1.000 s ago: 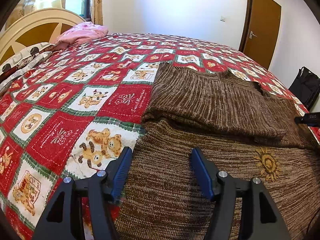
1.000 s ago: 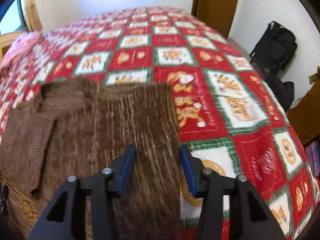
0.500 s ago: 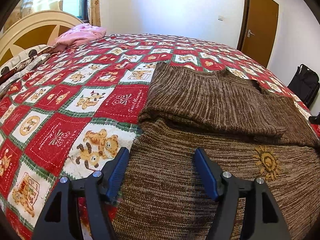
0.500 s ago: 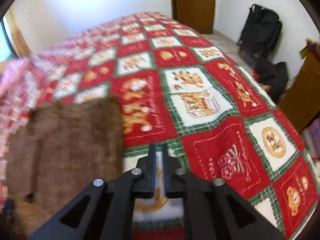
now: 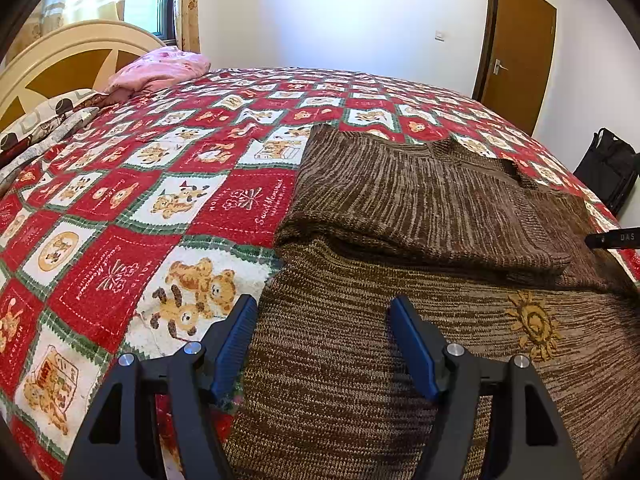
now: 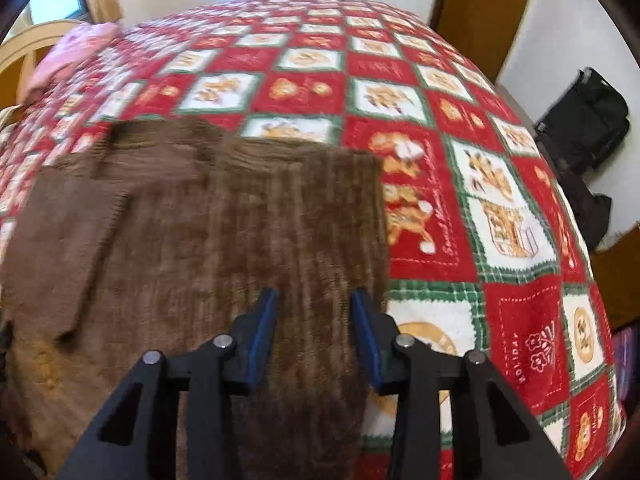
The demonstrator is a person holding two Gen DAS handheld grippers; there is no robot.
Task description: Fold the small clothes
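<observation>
Sweater (image 5: 400, 220) lies half-folded on teddy-bear quilt (image 5: 132, 216), sleeve laid across body. Right gripper (image 6: 314, 328), pinched together half second ago, now has fingers parted over sweater's right edge, holding nothing. Left gripper (image 5: 320, 336) unchanged: fingers wide apart above hem, empty. Pink pillow (image 5: 160, 66) far behind.

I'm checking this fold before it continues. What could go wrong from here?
1. The left gripper is open half over the sweater edge, half over the quilt; it may pinch both.
2. The folded sleeves lie loose and may slide during the next fold.
</observation>
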